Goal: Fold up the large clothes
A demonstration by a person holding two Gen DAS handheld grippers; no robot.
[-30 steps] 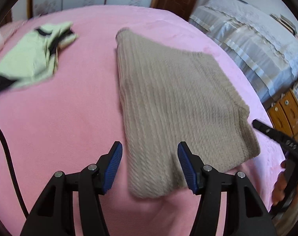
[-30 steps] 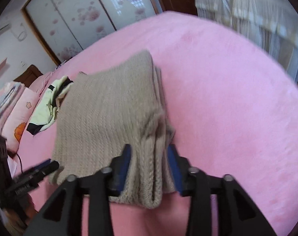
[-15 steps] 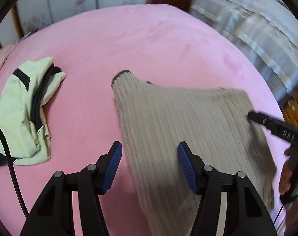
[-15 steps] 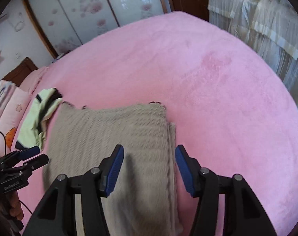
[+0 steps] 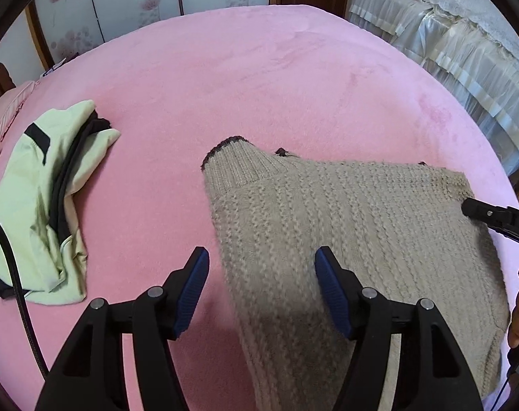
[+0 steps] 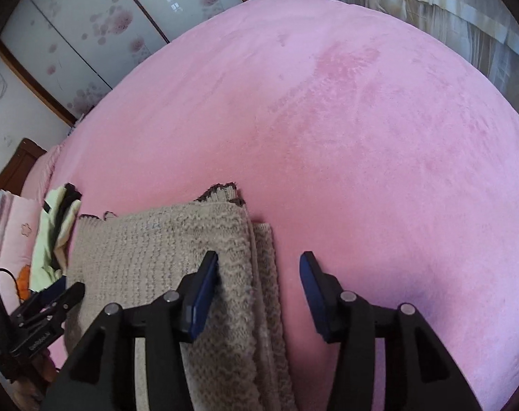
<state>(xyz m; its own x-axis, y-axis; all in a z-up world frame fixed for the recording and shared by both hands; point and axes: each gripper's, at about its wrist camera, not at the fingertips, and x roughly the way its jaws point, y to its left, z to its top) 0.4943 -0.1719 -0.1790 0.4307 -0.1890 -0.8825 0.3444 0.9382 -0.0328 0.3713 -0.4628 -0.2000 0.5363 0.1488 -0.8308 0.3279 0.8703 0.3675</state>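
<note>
- Your left gripper (image 5: 261, 275) sits nearest in the left wrist view: its jaws are opening, the blue pads (image 5: 192, 287) stand apart, and the folded sweater's left edge lies between them without being pinched.
- Your right gripper (image 6: 259, 277) has its jaws closing. Its left pad (image 6: 204, 294) is at or on the sweater's stacked right edge, while the right pad stands clear over bare blanket, so nothing is clamped.
- The beige knit sweater (image 5: 345, 233) lies folded in layers on the pink blanket (image 5: 259, 78), close to you, with a dark-trimmed cuff (image 5: 235, 161) poking out at its far left corner.
- To the sweater's left, well apart from it, a pale green garment (image 5: 43, 205) with black trim lies crumpled on the blanket.
- Farthest off stand the flowered sliding doors (image 5: 122, 3).
</note>
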